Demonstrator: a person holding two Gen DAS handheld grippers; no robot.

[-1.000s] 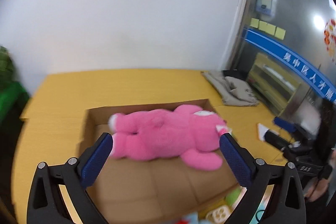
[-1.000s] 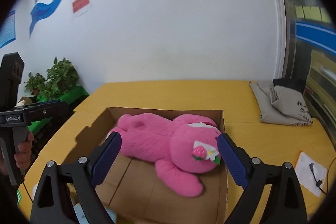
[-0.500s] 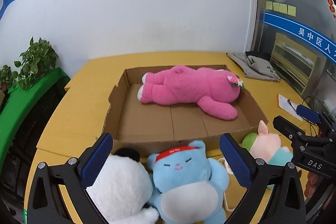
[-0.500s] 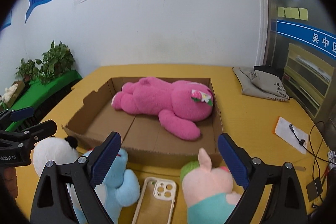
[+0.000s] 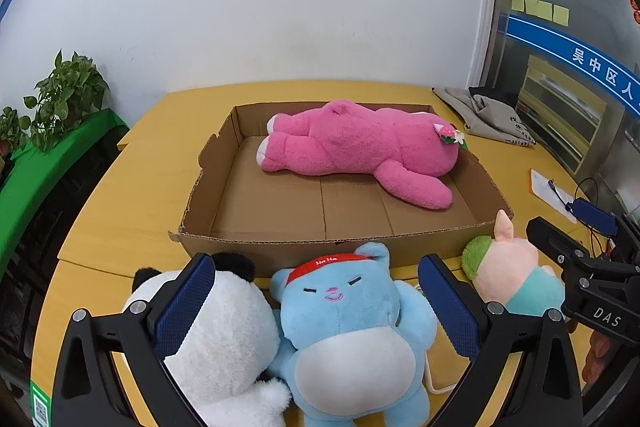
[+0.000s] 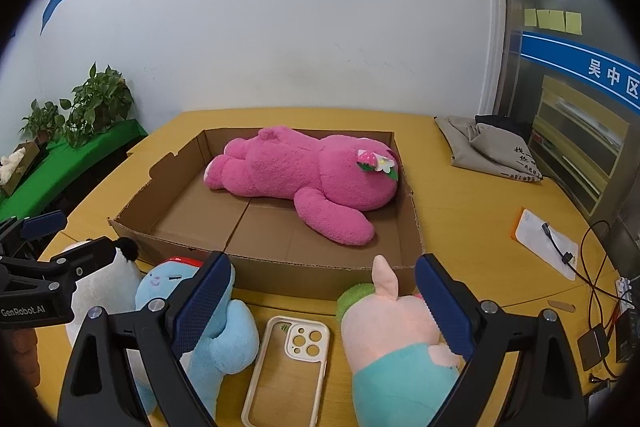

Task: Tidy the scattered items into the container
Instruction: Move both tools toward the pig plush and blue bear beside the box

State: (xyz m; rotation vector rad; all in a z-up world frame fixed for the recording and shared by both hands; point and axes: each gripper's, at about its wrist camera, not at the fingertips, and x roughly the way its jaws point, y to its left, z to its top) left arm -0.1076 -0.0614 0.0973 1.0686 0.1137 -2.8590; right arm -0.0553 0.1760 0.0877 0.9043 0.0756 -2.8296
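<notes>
White wall stands behind your yellow bench (image 5: 132, 163), with green plants (image 6: 100, 105) at the left. On the bench lies a shallow cardboard box (image 5: 320, 247), and the big pink plush (image 5: 360, 147) is already inside it, along the far wall. Outside, against the near wall of the box, you have a white panda plush (image 5: 224, 339), a blue plush (image 5: 352, 331) touching it, and a pink pig plush (image 6: 396, 339). Between the blue plush and the pig lies a phone case (image 6: 288, 363). Folded grey cloth (image 6: 488, 151) and cables (image 6: 592, 267) are at the right. Your left gripper (image 5: 316, 307) is wide open above the blue plush and holds nothing. Your right gripper (image 6: 324, 303) is also wide open and empty, over the phone case.
</notes>
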